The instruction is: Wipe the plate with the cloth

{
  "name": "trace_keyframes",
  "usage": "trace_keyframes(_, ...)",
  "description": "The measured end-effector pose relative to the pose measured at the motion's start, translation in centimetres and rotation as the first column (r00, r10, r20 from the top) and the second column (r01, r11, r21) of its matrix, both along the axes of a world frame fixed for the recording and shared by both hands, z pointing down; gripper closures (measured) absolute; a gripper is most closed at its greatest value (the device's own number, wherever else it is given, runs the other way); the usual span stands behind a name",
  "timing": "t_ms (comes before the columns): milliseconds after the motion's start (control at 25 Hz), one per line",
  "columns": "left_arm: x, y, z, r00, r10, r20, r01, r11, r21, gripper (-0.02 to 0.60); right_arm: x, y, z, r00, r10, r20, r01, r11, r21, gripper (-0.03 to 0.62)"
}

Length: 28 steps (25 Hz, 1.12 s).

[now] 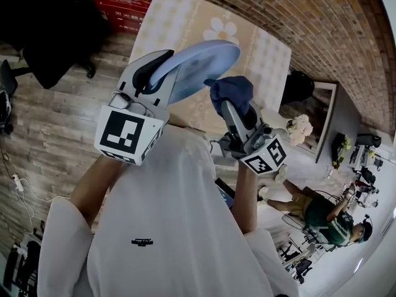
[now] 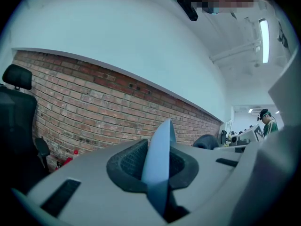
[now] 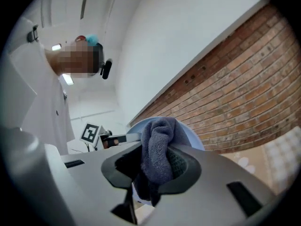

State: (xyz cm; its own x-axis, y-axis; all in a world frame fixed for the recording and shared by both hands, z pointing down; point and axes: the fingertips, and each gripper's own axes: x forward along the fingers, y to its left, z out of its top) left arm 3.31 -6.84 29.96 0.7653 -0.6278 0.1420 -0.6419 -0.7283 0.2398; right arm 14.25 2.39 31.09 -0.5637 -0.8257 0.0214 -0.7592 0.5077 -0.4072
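Red brick wall (image 1: 322,17) fills the frame's right; a beige flower-print table (image 1: 185,17) sits upper centre. At centre, your left gripper (image 1: 162,73) clamps the pale blue round plate (image 1: 204,64). Your right gripper (image 1: 238,113) pinches the dark blue terry cloth (image 1: 230,90) just beside it.

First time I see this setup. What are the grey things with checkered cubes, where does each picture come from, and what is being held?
No robot: a person holds a gripper in each hand. One picture comes from a camera on the person's head, looking down; the other two from a camera on each gripper. The left gripper has its jaws shut on the rim of a pale blue plate, lifted above a table with a flowered cover. The right gripper clamps a dark blue cloth beside the plate.
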Motion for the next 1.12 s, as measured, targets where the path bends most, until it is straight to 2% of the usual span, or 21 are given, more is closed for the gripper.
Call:
trace_keyframes(120, 0.3, 0.1, 0.1, 1.0, 0.001, 0.003, -0.001, 1.0, 0.0, 0.534, 3.0, 0.0, -0.9, 0.987, 0.141, -0.082, -0.139, 0.99, 0.033, 0.477)
trace_keyframes(240, 0.5, 0.2, 0.4, 1.0, 0.008, 0.01, -0.008, 1.0, -0.008, 0.534, 5.5, 0.9, -1.2, 0.947, 0.28, -0.154, -0.276, 0.96, 0.05, 0.479)
trace_keyframes(440, 0.4, 0.2, 1.5, 1.0, 0.008, 0.029, -0.007, 0.999, -0.032, 0.534, 9.8, 3.0, -0.5, 0.843, 0.495, -0.21, -0.501, 0.865, 0.025, 0.479)
trace_keyframes(520, 0.4, 0.2, 1.8, 0.999, 0.01, 0.035, -0.008, 0.999, -0.037, 0.534, 11.1, 3.8, 0.3, 0.804, 0.545, -0.236, -0.561, 0.828, 0.003, 0.479)
trace_keyframes(600, 0.3, 0.2, 2.1, 0.999, 0.008, 0.037, -0.006, 0.999, -0.041, 0.534, 11.8, 4.3, 0.8, 0.783, 0.572, -0.245, -0.591, 0.807, -0.006, 0.479)
trace_keyframes(680, 0.2, 0.2, 2.4, 0.999, 0.006, 0.034, -0.004, 0.999, -0.047, 0.534, 11.7, 4.7, 1.1, 0.779, 0.572, -0.255, -0.595, 0.804, -0.013, 0.479)
trace_keyframes(920, 0.5, 0.4, 2.5, 0.999, 0.02, 0.031, -0.018, 0.999, -0.049, 0.534, 10.1, 4.5, 1.9, 0.802, 0.536, -0.263, -0.564, 0.825, -0.042, 0.479)
trace_keyframes(1120, 0.8, 0.9, 2.3, 0.999, 0.028, 0.029, -0.027, 0.999, -0.046, 0.534, 9.6, 4.1, 1.8, 0.809, 0.528, -0.258, -0.556, 0.83, -0.047, 0.479)
